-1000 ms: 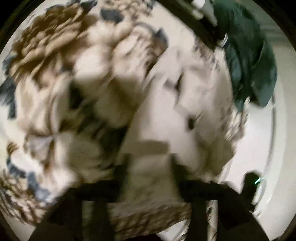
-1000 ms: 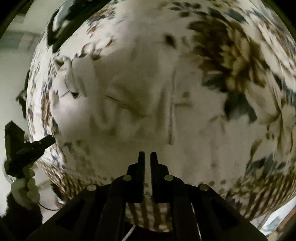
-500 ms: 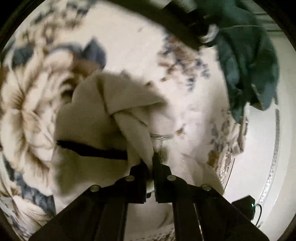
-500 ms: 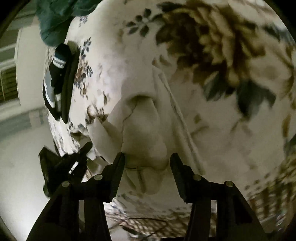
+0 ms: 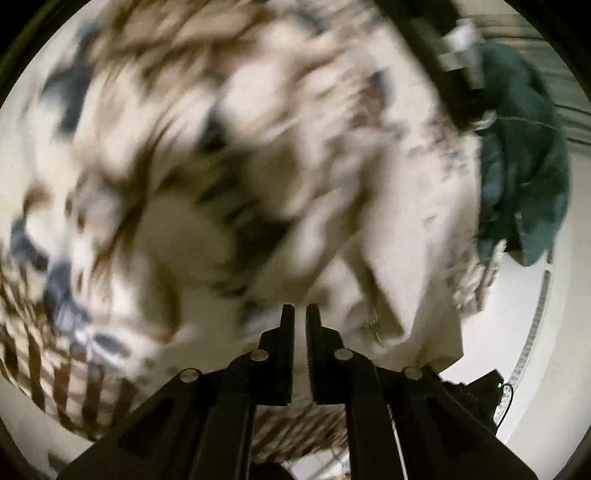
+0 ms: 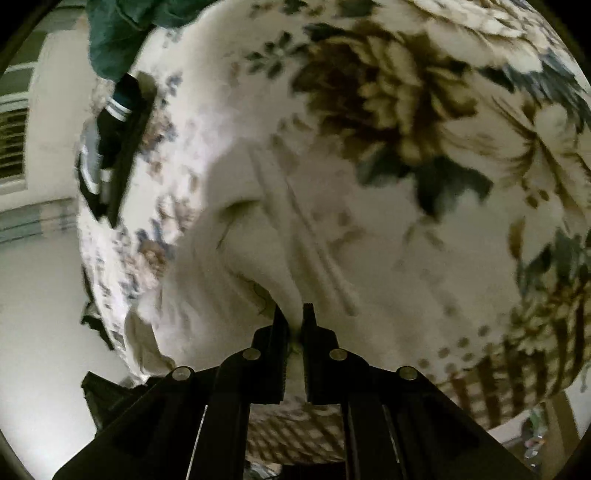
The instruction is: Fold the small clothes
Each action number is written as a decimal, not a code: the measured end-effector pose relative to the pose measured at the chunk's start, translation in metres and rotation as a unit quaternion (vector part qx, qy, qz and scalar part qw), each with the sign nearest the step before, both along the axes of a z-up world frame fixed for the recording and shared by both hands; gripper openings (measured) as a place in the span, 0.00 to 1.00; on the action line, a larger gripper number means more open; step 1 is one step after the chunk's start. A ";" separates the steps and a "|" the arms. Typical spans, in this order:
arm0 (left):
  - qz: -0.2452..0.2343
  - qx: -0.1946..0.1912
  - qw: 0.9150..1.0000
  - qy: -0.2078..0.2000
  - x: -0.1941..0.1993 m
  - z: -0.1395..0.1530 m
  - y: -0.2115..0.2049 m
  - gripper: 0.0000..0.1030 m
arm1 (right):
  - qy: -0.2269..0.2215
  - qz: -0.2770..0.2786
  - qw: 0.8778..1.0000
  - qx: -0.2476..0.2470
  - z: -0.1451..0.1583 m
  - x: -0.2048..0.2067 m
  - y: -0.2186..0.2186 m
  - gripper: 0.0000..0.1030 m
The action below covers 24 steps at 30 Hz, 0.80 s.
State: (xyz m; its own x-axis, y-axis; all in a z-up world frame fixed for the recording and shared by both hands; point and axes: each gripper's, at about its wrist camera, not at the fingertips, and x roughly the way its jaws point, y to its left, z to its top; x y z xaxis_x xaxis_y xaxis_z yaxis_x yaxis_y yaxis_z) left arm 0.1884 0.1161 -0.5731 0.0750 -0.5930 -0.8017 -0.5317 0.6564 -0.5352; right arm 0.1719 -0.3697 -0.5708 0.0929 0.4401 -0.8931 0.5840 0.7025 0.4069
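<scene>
A small cream garment (image 6: 255,236) lies bunched on a floral blanket (image 6: 406,92). My right gripper (image 6: 294,314) is shut on a fold of the cream garment at its near edge. In the blurred left wrist view the cream garment (image 5: 410,280) lies to the right of my left gripper (image 5: 300,314), whose jaws stand nearly together with nothing visible between them, over the floral blanket (image 5: 184,129).
A dark green garment (image 5: 524,155) lies at the blanket's far right edge; it also shows in the right wrist view (image 6: 122,33). A black sock with white stripes (image 6: 118,107) lies beside it. The blanket's striped border (image 6: 517,376) hangs at the near side. Pale floor (image 6: 37,314) surrounds it.
My left gripper has let go of the cream garment and swung left. My right gripper has closed from open onto a fold of the garment.
</scene>
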 end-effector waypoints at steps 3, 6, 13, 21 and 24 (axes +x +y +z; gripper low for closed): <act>0.018 -0.002 1.000 0.010 -0.016 -0.004 0.018 0.40 | 0.024 0.016 1.000 -0.001 -0.015 0.002 -0.003 0.10; 0.064 -0.003 0.998 -0.005 -0.013 0.007 0.037 0.59 | 0.029 0.028 0.999 -0.010 -0.014 0.006 -0.007 0.37; -0.009 -0.015 0.995 -0.096 0.093 0.042 -0.011 0.59 | -0.058 -0.013 0.998 0.001 0.010 0.034 -0.026 0.56; -0.078 0.067 0.988 -0.118 0.099 0.032 -0.025 0.04 | -0.066 -0.038 0.997 -0.021 -0.004 0.056 -0.031 0.07; -0.057 0.079 0.992 -0.075 0.088 0.008 0.014 0.05 | -0.056 -0.042 0.997 -0.033 -0.013 0.054 -0.039 0.07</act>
State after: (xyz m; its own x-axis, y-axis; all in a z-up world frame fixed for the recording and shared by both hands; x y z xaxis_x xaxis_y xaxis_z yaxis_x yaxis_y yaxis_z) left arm 0.2762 0.1301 -0.5648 0.1410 -0.4729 -0.8698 -0.3711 0.7893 -0.4893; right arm 0.2263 -0.4091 -0.5838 0.2278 0.3674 -0.9017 0.5954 0.6802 0.4276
